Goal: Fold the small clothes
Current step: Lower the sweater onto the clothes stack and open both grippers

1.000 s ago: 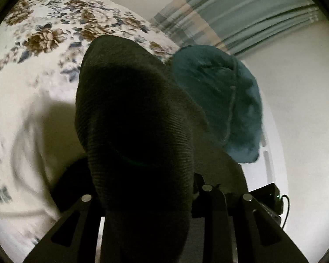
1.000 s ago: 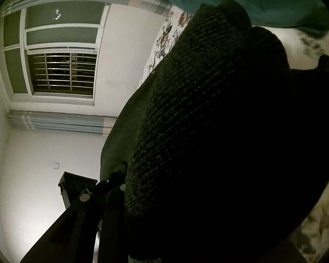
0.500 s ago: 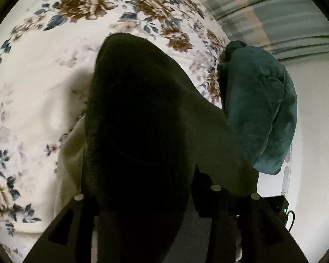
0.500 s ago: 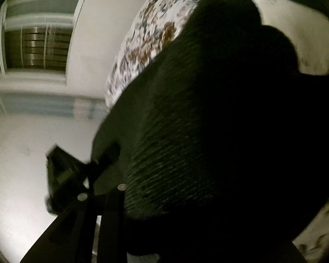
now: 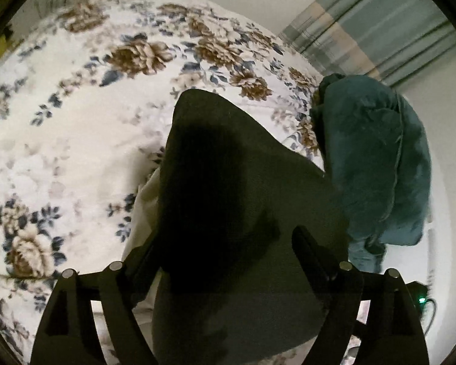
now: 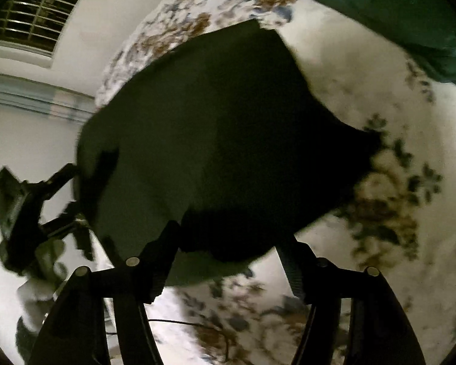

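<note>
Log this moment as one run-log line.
dark garment on floral bedspread | left hand-held gripper opening | right hand-held gripper opening | released

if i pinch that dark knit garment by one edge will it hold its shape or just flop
Probably flops: the dark knit garment lies in soft curved folds on the floral bedspread. Its knit surface looks grippy rather than slippery. Likely light, since it drapes thinly.

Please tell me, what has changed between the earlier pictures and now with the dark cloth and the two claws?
Both claws have just been opening: the left claw and the right claw now stand wide and have let go of the dark garment, which now lies on the floral bedspread. Unchanged: the teal blanket stays beside it.
</note>
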A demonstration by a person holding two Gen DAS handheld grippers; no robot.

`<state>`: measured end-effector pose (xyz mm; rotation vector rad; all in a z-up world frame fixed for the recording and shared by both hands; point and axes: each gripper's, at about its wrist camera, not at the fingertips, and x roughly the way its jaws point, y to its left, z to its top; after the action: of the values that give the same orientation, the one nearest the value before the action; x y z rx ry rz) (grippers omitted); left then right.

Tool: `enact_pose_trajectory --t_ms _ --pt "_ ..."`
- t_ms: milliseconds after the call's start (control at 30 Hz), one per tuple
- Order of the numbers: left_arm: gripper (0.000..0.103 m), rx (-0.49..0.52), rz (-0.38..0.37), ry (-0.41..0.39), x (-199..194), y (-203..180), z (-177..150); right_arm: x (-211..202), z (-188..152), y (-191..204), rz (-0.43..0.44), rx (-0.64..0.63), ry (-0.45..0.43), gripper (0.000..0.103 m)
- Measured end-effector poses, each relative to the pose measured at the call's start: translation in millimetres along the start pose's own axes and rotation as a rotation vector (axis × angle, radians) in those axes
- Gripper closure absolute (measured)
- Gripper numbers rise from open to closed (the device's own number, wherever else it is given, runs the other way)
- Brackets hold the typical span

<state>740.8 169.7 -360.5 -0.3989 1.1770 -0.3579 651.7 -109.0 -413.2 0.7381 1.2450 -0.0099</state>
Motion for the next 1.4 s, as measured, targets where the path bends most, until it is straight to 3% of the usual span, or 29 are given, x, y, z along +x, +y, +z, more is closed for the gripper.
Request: enact_pose_trajectory --t_ms 233,300,333,700,1033,1400 --pt "0.020 -0.018 0.083 -0.042 -8 -10 -15 -31 -8 18 -0.187 -0.122 -0.097 0.021" --pt "0.010 -0.006 0.129 -0.056 -14 -16 -20 -48 -14 19 -0.256 -0.175 -0.142 0.006" --pt "0.000 -0.002 0.141 -0.060 -15 -19 -21 -54 -18 19 -0.286 -0.194 -0.159 0.004" --pt "0.000 0.069 0.280 -0.092 -40 -43 -71 -85 -46 22 -0.479 -0.317 -0.239 0.000" --pt "0.000 0.178 0.455 -0.162 -138 -103 -138 -191 -101 53 -0.494 -0.412 -0.350 0.000" --pt "0.000 0.198 0.434 -0.250 -262 -172 -208 -355 -211 88 -0.452 -0.483 -0.493 0.000"
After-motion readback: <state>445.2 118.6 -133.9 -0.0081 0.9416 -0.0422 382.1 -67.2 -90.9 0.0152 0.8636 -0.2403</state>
